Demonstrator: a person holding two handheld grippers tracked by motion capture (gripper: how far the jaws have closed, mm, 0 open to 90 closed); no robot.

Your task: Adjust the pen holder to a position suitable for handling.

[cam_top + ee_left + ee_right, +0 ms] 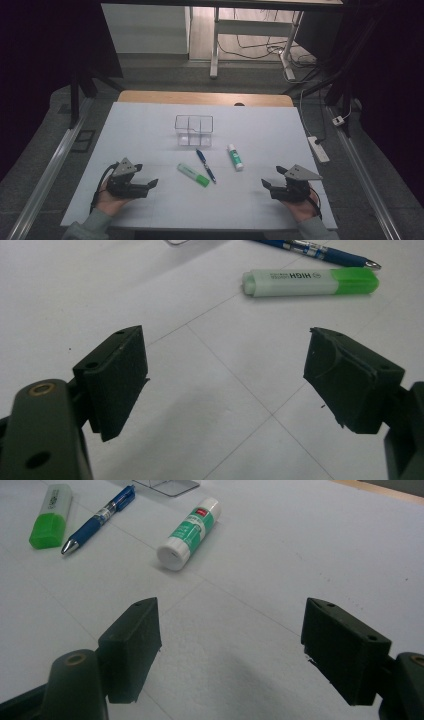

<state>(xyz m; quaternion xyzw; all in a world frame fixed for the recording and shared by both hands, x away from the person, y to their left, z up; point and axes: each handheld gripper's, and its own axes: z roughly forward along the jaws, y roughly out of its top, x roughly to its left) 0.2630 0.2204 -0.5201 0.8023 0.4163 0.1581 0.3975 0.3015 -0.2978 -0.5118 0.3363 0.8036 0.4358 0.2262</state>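
A green highlighter (193, 175) (310, 282) (50, 515), a blue pen (205, 165) (320, 251) (97, 518) and a white-and-green glue stick (235, 157) (188, 533) lie side by side in the middle of the white mat (150, 135). Behind them stands a clear plastic divided box (194, 130). My left gripper (146, 176) (227, 375) rests at the mat's near left, open and empty, its jaws pointing toward the highlighter. At the near right, my right gripper (273, 177) (232, 640) is open too, with nothing between its jaws, facing the glue stick.
The mat covers a wooden table (205, 98) whose far edge shows bare. Beyond it are desk legs (215, 45) and cables on the floor; a power strip (318, 148) lies right of the table. Metal rails (45, 180) run along both sides.
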